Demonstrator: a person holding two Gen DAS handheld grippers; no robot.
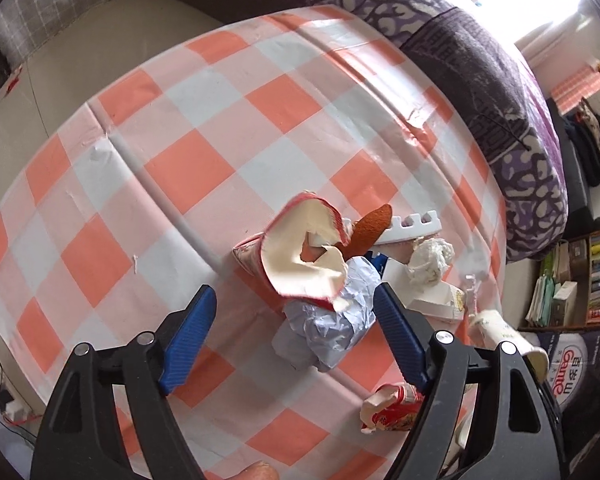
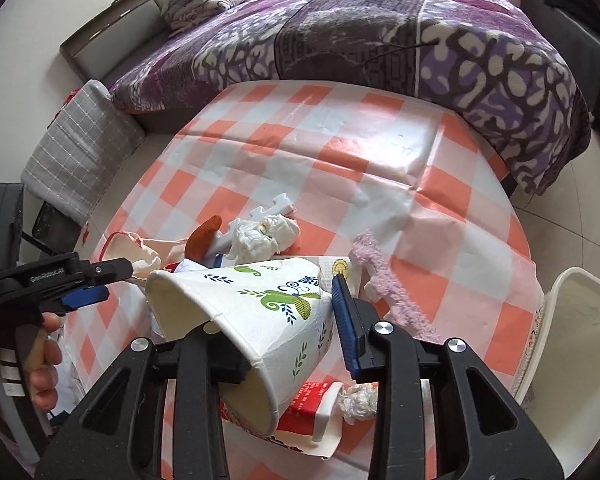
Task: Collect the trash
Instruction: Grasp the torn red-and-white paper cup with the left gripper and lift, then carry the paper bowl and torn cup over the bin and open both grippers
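Note:
Trash lies in a pile on the checked table (image 1: 228, 128). My left gripper (image 1: 296, 308) is open, its blue fingers either side of a crumpled silver-blue wrapper (image 1: 332, 328) under a torn red-rimmed paper cup (image 1: 304, 252). An orange peel (image 1: 370, 226), a white tissue ball (image 1: 430, 260) and a white plastic strip (image 1: 410, 226) lie beyond. My right gripper (image 2: 284, 320) is shut on a squashed white paper cup (image 2: 260, 308) with a green leaf print, held above the table. The left gripper (image 2: 88, 292) shows at the left of the right wrist view.
A pink fuzzy strip (image 2: 388, 284), a red carton (image 2: 312, 408) and a small tissue wad (image 2: 356, 400) lie near the table's front. A white bin (image 2: 576, 344) stands at the right of the table. A purple bed (image 2: 380, 40) is behind. A bookshelf (image 1: 596, 280) stands at the right.

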